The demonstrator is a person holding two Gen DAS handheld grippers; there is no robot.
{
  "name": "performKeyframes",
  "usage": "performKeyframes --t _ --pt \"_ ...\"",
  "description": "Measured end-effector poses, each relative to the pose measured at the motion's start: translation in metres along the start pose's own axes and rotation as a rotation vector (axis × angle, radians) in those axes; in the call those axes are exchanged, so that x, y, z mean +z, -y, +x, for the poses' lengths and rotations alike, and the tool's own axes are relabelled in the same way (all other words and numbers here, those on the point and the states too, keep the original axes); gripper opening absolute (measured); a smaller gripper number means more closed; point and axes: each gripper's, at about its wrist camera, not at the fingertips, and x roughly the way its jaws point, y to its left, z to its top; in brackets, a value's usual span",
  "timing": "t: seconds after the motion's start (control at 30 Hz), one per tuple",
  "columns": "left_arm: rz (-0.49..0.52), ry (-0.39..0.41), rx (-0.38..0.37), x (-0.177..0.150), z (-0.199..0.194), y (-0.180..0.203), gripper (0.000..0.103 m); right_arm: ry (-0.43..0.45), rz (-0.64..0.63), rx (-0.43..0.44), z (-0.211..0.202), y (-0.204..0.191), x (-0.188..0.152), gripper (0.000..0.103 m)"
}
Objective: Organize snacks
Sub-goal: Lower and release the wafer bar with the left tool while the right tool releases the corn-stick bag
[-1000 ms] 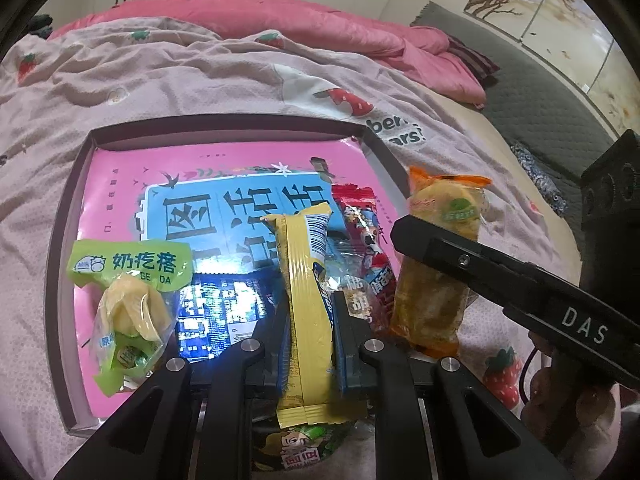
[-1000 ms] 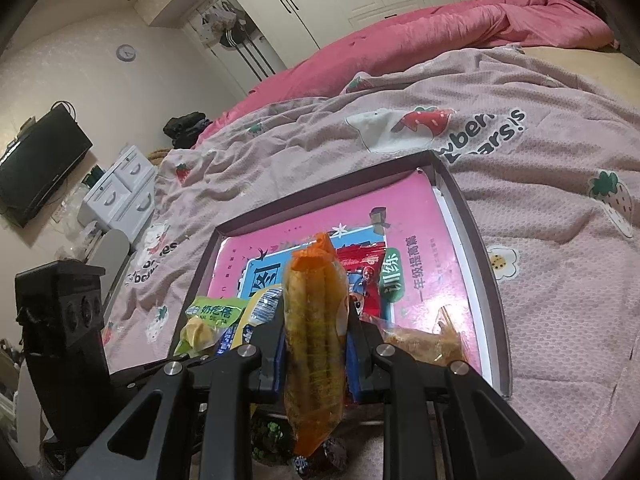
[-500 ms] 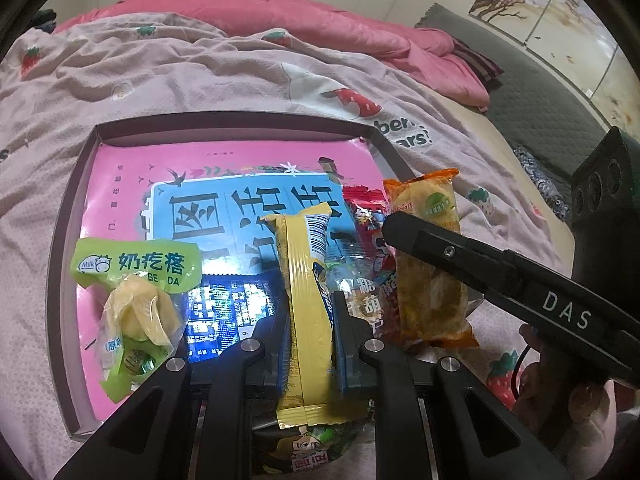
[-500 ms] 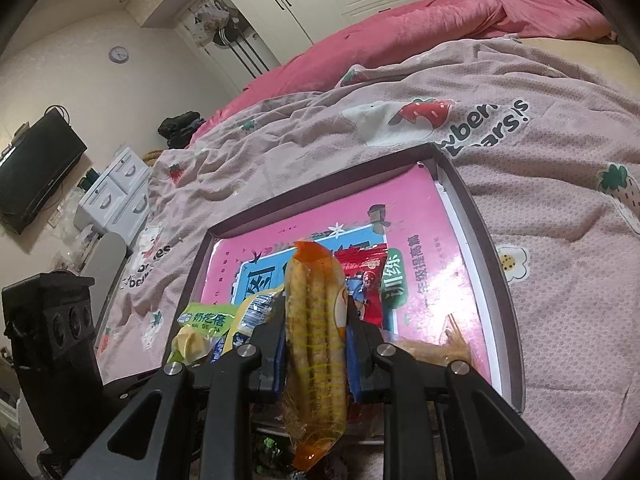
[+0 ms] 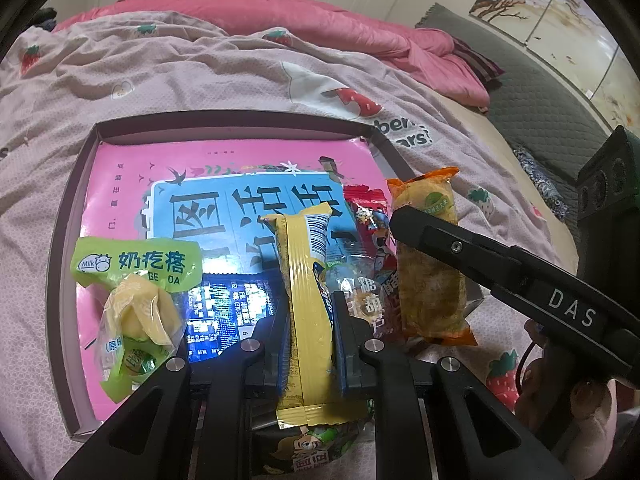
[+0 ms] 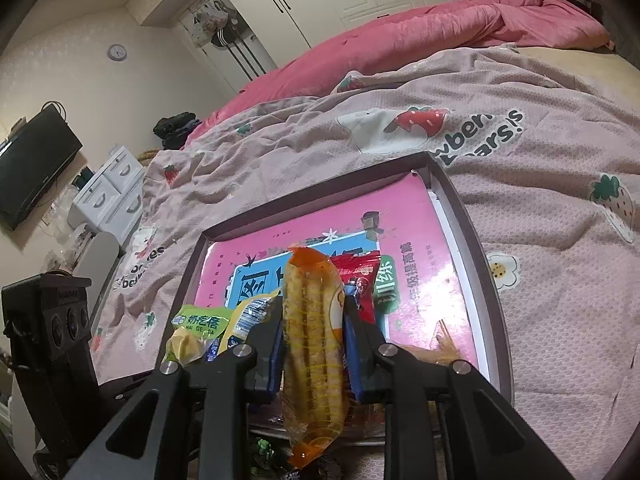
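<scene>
The yellow snack bar stands clamped in the left gripper, and the orange cake packet is pinched in the right gripper; both sit low over the near edge of the tray, beside the green milk snack and red candy packet. The step looks like setting the two packets into a row. Next, each needs lowering onto the pink book and releasing. Both grippers tilt downward, side by side.
</scene>
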Motion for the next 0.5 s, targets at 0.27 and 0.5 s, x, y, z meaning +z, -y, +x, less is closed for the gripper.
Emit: performKeyframes --t 0.27,0.5 --pt "-0.008 0.001 -0.004 0.0 0.0 -0.001 0.018 0.009 -0.043 -0.033 -0.007 -0.004 -0.001 0.029" --pt "-0.018 -0.001 -0.007 -0.001 0.0 -0.003 0.018 0.01 -0.077 -0.038 -0.01 -0.011 -0.003 0.029"
